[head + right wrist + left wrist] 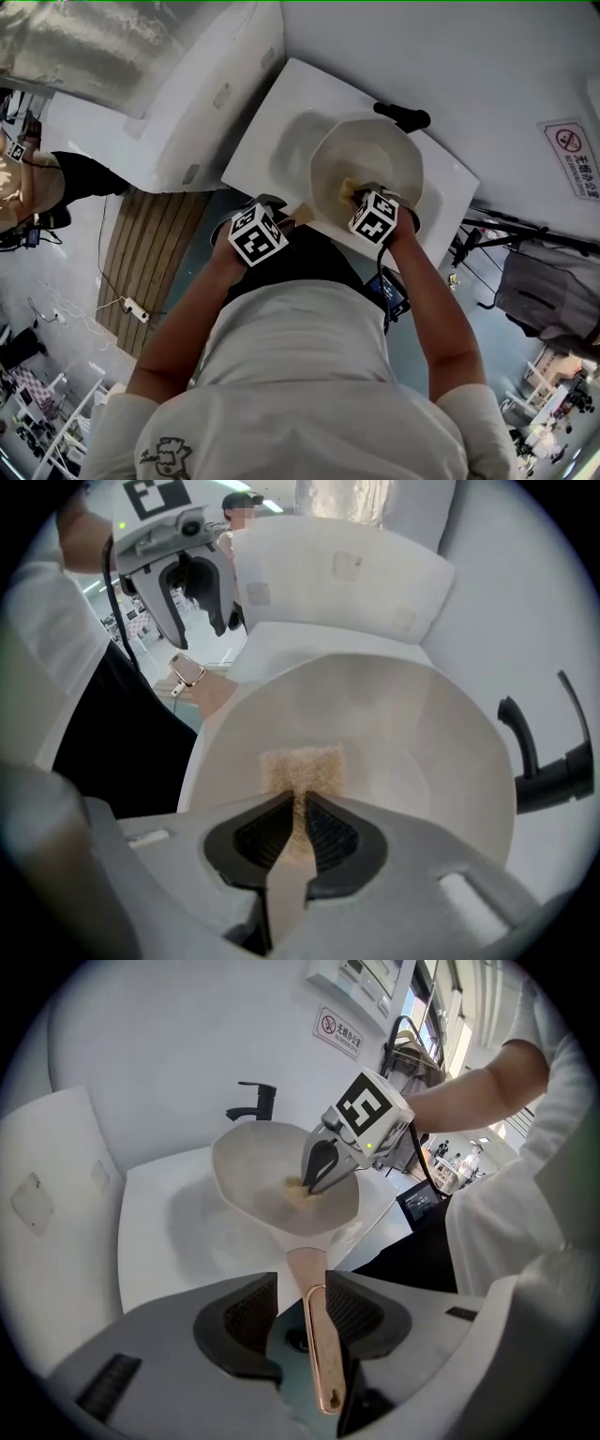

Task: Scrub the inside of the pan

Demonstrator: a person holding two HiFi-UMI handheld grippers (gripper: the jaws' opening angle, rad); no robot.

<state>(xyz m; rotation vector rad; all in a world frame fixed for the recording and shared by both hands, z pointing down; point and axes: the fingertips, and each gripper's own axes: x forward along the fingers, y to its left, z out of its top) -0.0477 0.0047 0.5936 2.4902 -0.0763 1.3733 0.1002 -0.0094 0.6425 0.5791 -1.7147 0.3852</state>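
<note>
A cream pan [370,155] is held tilted over a white sink [272,141]. My left gripper [306,1299] is shut on the pan's copper-coloured handle [319,1344]; in the head view it [281,220] sits at the pan's near left. My right gripper [300,808] is shut on a tan sponge [302,769], which presses flat against the pan's inner wall [394,733]. From the left gripper view, the right gripper [323,1164] reaches into the pan [272,1180] with the sponge [298,1188] at its tip. The right gripper view shows the left gripper [192,578] beyond the rim.
A black faucet [403,116] stands at the sink's far edge, close behind the pan, and shows too as the faucet [534,761] at the right. A white fixture [169,103] adjoins the sink on the left. A wooden slat mat [150,262] lies on the floor.
</note>
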